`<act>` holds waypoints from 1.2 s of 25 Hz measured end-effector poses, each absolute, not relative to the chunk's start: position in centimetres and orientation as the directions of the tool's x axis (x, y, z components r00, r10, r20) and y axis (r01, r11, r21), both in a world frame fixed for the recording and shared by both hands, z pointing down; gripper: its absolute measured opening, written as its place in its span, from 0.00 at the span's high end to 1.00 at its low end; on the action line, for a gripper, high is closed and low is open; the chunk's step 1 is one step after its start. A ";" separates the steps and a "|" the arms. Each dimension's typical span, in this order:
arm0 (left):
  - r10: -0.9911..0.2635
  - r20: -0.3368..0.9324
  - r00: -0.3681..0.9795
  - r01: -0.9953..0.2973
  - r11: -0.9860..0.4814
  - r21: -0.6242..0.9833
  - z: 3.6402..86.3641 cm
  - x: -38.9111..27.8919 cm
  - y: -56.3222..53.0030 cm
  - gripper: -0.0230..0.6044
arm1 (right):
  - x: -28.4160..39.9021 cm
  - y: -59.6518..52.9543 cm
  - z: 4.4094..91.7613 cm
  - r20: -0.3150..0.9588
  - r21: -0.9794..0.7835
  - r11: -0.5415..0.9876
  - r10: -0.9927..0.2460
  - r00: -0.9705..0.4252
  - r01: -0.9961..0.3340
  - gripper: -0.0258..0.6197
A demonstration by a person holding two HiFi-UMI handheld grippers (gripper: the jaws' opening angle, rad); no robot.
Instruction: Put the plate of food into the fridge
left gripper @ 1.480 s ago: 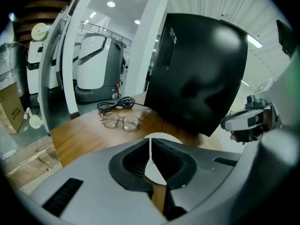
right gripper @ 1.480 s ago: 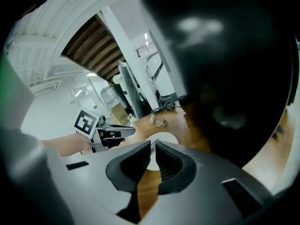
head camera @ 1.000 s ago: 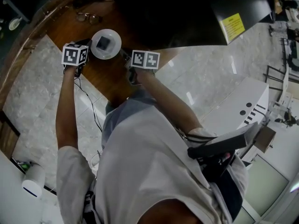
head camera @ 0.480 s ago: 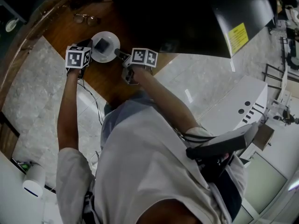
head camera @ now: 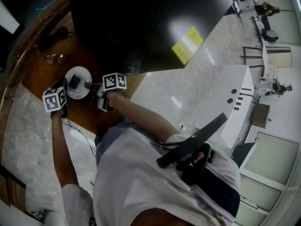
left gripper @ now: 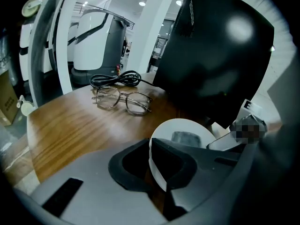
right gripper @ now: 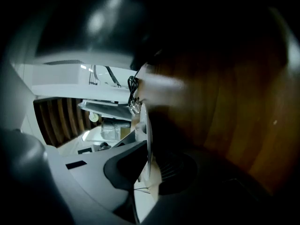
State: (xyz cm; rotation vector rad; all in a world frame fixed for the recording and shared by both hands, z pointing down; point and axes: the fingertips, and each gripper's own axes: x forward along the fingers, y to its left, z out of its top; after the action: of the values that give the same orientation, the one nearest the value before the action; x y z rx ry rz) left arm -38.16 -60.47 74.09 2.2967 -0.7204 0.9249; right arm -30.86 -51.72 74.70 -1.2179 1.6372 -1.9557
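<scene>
In the head view the white plate (head camera: 77, 76) is showing over the worktop (head camera: 35, 76), the left gripper (head camera: 66, 91) at its seven o'clock, the right gripper (head camera: 92, 85) at its three o'clock, the black fridge (head camera: 141, 22) at its one o'clock. In the left gripper view that gripper's fingers are pinching the plate's near rim, glasses (left gripper: 123, 101) lying at eleven o'clock. In the right gripper view the fingers, having just been closing, are clamping the plate's edge-on rim.

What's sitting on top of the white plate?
A small grey chunk of food sits on the round white plate. The left gripper covers the plate's near edge, so anything lying there is hidden.
</scene>
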 end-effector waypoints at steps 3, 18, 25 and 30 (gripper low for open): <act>-0.264 0.756 0.599 -0.658 -0.700 0.277 71.5 -37.3 -58.3 0.93 | -31.7 -49.9 72.1 0.355 -0.933 -0.304 -0.695 -0.625 -0.191 0.88; -0.263 0.719 0.643 -0.567 -0.795 0.216 68.5 -35.7 -58.0 0.93 | -30.2 -49.4 69.2 0.215 -0.977 -0.159 -0.759 -0.614 -0.145 0.90; -0.321 0.648 0.690 -0.532 -0.833 0.154 64.0 -40.2 -55.6 0.93 | -34.7 -47.4 66.0 0.097 -0.995 -0.079 -0.784 -0.614 -0.056 0.91; -0.299 0.592 0.749 -0.449 -0.885 0.121 58.5 -39.0 -51.8 0.93 | -33.6 -43.7 61.5 0.053 -0.999 -0.038 -0.810 -0.584 -0.038 0.90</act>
State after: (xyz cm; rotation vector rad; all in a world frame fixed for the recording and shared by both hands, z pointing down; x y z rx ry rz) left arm -39.04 -51.80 58.49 2.6925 -0.5872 0.8470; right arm -33.61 -43.75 61.47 -0.9007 1.6520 -1.6826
